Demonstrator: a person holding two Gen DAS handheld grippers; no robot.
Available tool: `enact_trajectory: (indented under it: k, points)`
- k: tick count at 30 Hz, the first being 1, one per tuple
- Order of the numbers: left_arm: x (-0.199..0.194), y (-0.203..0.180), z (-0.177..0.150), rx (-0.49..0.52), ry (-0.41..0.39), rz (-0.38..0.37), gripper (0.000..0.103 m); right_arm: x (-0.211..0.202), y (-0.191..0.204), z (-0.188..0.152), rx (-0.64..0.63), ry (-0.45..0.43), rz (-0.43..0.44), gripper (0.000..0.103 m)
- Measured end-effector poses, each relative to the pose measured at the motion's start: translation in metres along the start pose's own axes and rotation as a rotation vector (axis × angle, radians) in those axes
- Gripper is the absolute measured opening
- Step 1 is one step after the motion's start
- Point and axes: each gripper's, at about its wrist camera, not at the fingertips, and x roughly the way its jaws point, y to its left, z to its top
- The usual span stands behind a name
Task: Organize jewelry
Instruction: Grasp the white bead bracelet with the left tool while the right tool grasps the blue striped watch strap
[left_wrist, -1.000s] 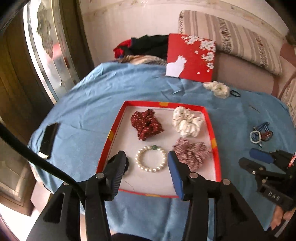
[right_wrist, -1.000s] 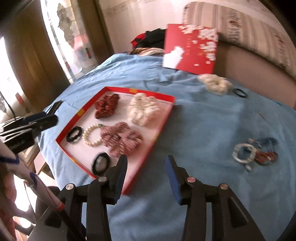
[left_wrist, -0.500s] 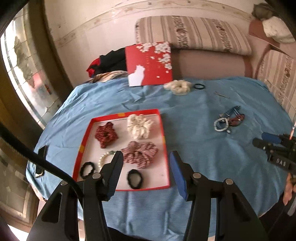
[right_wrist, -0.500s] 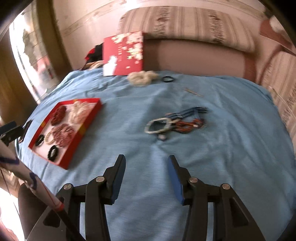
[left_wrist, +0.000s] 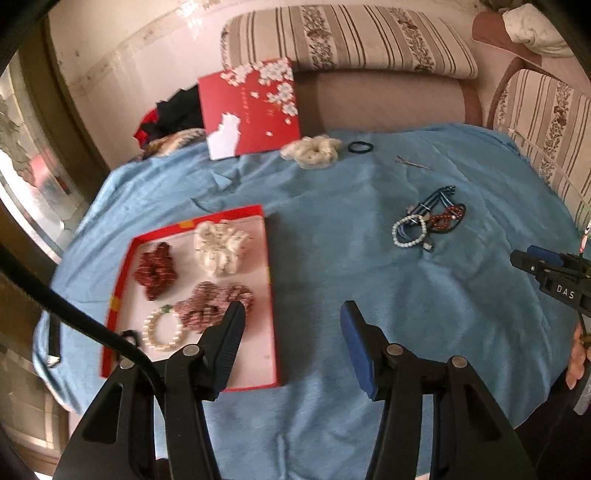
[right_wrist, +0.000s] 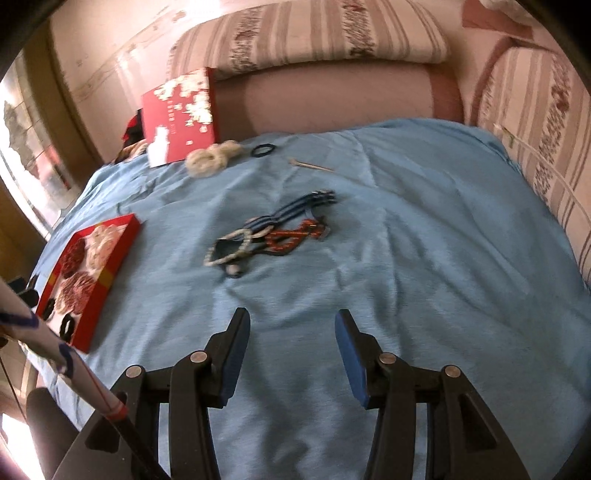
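Left wrist view gives me the blue cloth (left_wrist: 332, 229) over the whole table, with the red tray (left_wrist: 271, 295) on its left part holding a cream scrunchie (left_wrist: 219, 247), a dark red scrunchie (left_wrist: 156, 269), a patterned scrunchie (left_wrist: 214, 301) and a pearl bracelet (left_wrist: 162, 328). My left gripper (left_wrist: 291, 332) hangs above the tray's right edge, jaws spread and empty. My right gripper (right_wrist: 291, 336) is likewise spread over bare cloth, well short of the tangled bracelets (right_wrist: 266, 236).
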Motion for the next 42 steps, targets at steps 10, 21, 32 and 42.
enact_trajectory:
  k: [10, 21, 32, 42]
  points:
    - [0.096, -0.042, 0.036, -0.052, 0.107, -0.213, 0.054, 0.043, -0.042, 0.029, 0.116, 0.018, 0.016, 0.052]
    - [0.194, -0.081, 0.079, -0.077, 0.202, -0.395, 0.030, 0.111, -0.057, 0.092, 0.206, 0.033, 0.125, 0.052]
    - [0.206, -0.099, 0.084, -0.049, 0.180, -0.437, 0.006, 0.170, -0.048, 0.116, 0.277, 0.084, 0.151, 0.040]
    - [0.157, -0.065, 0.084, -0.143, 0.126, -0.490, 0.005, 0.123, -0.039, 0.132, 0.265, -0.004, 0.166, 0.006]
